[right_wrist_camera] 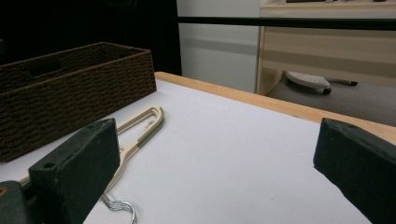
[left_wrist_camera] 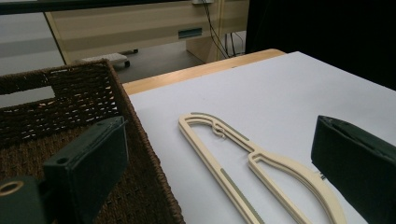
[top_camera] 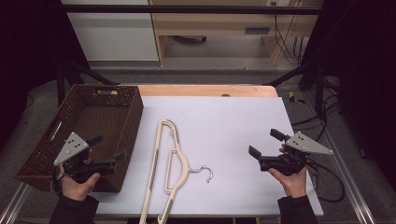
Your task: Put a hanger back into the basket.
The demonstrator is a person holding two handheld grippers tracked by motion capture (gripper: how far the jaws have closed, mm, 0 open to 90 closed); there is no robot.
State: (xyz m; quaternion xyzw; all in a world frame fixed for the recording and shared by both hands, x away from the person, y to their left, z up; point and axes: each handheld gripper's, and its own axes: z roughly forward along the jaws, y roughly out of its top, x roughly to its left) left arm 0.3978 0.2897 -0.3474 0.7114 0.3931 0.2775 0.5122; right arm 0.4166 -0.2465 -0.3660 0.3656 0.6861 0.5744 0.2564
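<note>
2 tongs (top_camera: 111, 148) (top_camera: 265, 143) open — hanger (top_camera: 173, 164) between, untouched.

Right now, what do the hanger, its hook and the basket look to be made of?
Hanger: probably matte cream plastic, with smooth moulded edges and grey-green strips, perhaps rubbery grips. Hook: bright metal wire, going by its silvery glints. Basket: dark brown woven material, wicker or paper rope; the weave shows, with light passing through the wall.
</note>
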